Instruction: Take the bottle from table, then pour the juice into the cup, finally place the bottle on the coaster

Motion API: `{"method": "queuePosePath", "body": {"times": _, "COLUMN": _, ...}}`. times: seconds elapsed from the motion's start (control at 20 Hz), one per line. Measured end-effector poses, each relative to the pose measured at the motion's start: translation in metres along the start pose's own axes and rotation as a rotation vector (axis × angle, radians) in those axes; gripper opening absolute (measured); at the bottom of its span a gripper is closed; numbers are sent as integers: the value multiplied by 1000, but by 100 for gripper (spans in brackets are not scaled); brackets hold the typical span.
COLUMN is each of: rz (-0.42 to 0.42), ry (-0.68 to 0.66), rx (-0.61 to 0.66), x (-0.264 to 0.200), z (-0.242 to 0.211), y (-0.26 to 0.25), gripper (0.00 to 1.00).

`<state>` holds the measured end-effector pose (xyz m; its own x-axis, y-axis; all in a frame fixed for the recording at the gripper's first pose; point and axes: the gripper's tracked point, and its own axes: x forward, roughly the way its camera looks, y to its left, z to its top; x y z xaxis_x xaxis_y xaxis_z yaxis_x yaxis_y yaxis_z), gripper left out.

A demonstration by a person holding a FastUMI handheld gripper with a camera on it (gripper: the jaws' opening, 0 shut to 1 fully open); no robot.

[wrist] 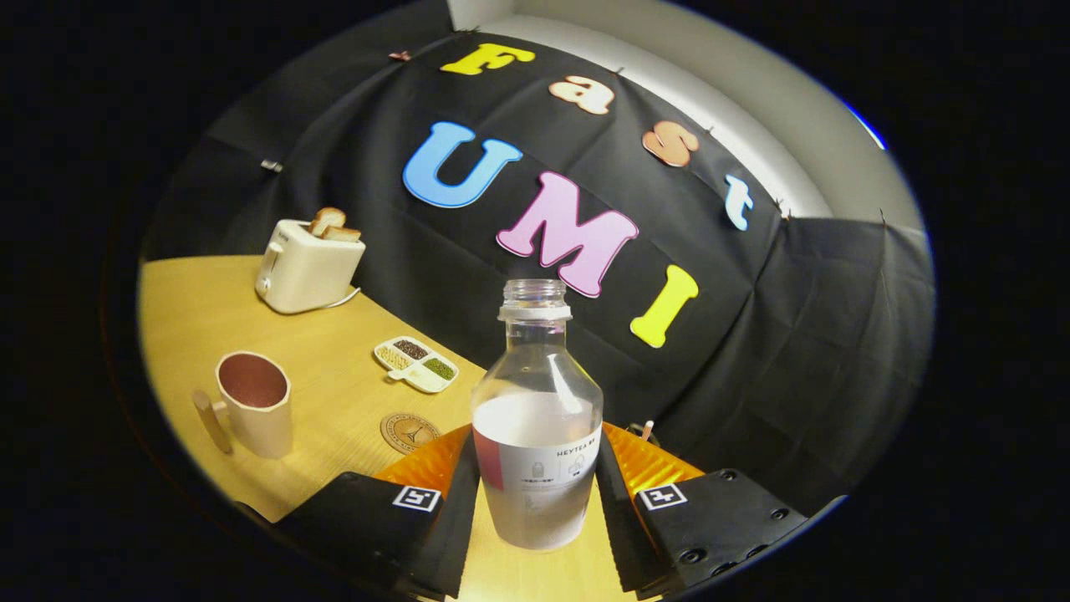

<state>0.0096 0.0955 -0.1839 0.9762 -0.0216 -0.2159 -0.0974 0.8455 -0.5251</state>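
Bottle (537,418) gripped between fingers (447,518), cap off, neck open, body upright against a tilted scene. Gripper (535,510) closed on bottle: both black ribbed pads press lower body at label height, orange finger backs flaring behind. Base appears clear of table (192,309), though contact hard to confirm from this angle.

Step in hand, as judged: carry toward cup (255,414), then pour. Cup off to left of fingers, well apart from bottle; coaster (408,431) between cup and left finger, just beyond fingertip.

For a clean pour: keep squeeze steady, since thin clear plastic likely flexes and could slip or burp liquid. Bring neck over cup mouth before tipping. Tip slowly; wide neck and no cap mean fast flow. Avoid knocking cup handle, which sticks out on side away from bottle. Keep coaster unobstructed for final set-down.

Materials: bottle clear plastic, round shoulders, threaded neck, pale cloudy liquid filling lower half, white label with a red patch. Cup cream outside, dark reddish inside, tapered, with flat wooden-looking handle. Coaster round, thin, brown, printed motif. Table pale wood grain, smooth.

Further back: white toaster (305,266) with two slices up, and small white divided dish (415,364) holding grains or beans in separate compartments
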Motion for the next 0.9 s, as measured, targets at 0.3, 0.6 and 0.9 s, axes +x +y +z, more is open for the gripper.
{"method": "queuePosePath", "body": {"times": 0.3, "rz": 40, "ry": -14, "rx": -229, "x": -5, "z": 6, "y": 38, "gripper": 70}}
{"method": "queuePosePath", "body": {"times": 0.6, "rz": 100, "ry": -25, "rx": -435, "x": -2, "z": 5, "y": 80, "gripper": 70}}
{"method": "queuePosePath", "body": {"times": 0.9, "rz": 112, "ry": -62, "rx": -638, "x": 6, "z": 5, "y": 99, "gripper": 70}}
